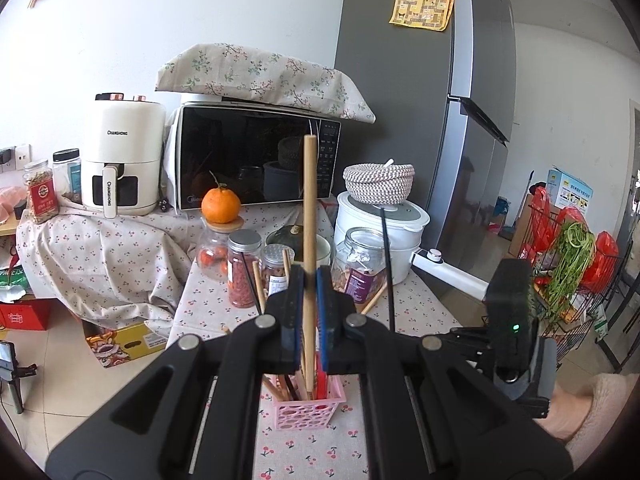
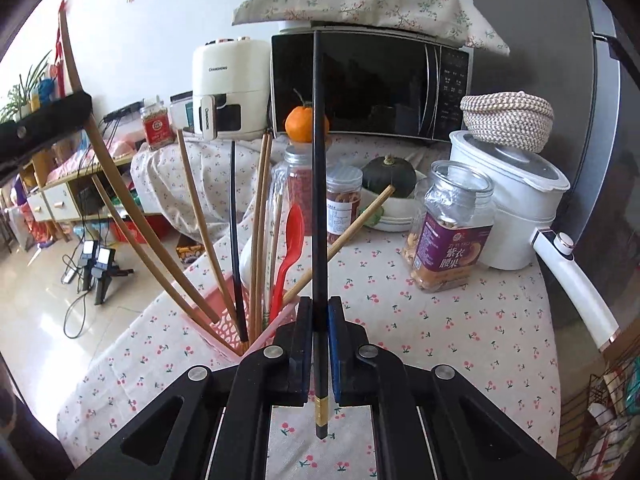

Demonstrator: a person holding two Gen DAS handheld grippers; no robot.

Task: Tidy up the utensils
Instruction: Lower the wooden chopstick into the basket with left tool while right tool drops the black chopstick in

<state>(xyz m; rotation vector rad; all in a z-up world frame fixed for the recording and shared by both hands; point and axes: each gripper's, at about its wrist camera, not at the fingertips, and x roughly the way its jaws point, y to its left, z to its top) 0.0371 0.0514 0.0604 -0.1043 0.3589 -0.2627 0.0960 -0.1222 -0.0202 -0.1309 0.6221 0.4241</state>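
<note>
Chopsticks are the matter in hand, one in each gripper. At lower centre of the left wrist view, the left gripper is closed on a wooden chopstick, its pads pinching the shaft partway along so that the stick stands nearly upright, upper end against the dark microwave door and lower end down towards the pink basket directly below. That upright hold probably serves to steer the stick straight in or out of the basket's narrow mouth without tipping it. The right gripper is clamped on a black chopstick near its gold-banded end, which pokes out behind the jaws towards the bottom of the frame; gripping near one end leaves most of the length free to swing clear of the others. Left of that gripper in the right wrist view, the basket holds a fan of wooden chopsticks, another black one and a red spoon, all leaning outward because the basket is loose around them. It stands on the cherry-print table, near the front edge, with the jars further back.
</note>
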